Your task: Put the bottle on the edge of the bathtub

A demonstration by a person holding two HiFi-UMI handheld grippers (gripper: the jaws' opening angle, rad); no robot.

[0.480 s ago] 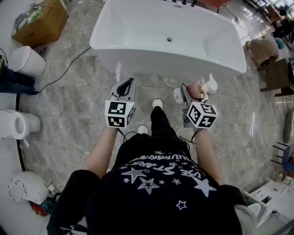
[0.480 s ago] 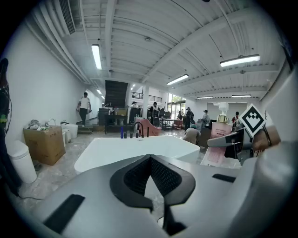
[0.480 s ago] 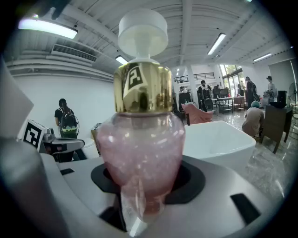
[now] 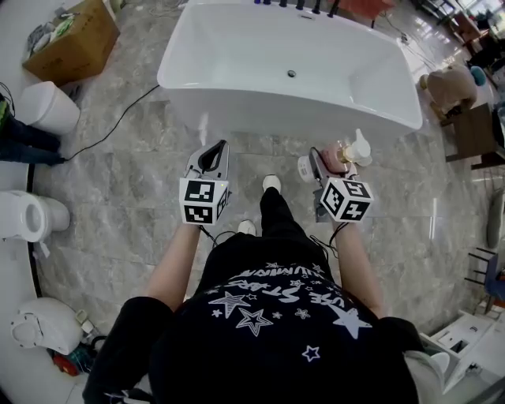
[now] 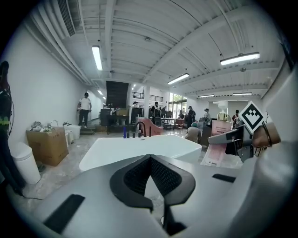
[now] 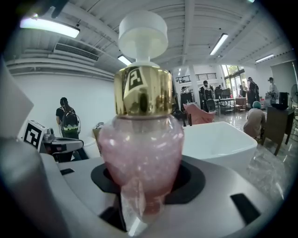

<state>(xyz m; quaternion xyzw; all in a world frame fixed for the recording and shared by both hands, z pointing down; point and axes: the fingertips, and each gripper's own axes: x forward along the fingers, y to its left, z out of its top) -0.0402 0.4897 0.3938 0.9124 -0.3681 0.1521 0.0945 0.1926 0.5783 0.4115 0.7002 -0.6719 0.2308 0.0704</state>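
Near one bathtub [image 4: 237, 99]: right tool [image 4: 334, 162] grips one bottle [image 4: 346, 153]; left tool [image 4: 218, 145] closed, empty.

Near bathtub rim [image 4: 260, 91] clear, dark fittings [image 4: 300, 5] along far rim

Bottle [image 6: 142, 153] shows clear, glossy pink, with a shiny gold metallic collar [image 6: 143, 90] and a smooth white plastic pump [image 6: 142, 30]. Bathtub [image 4: 276, 106] gleams glossy white, and the floor [image 4: 134, 189] is polished grey veined stone.
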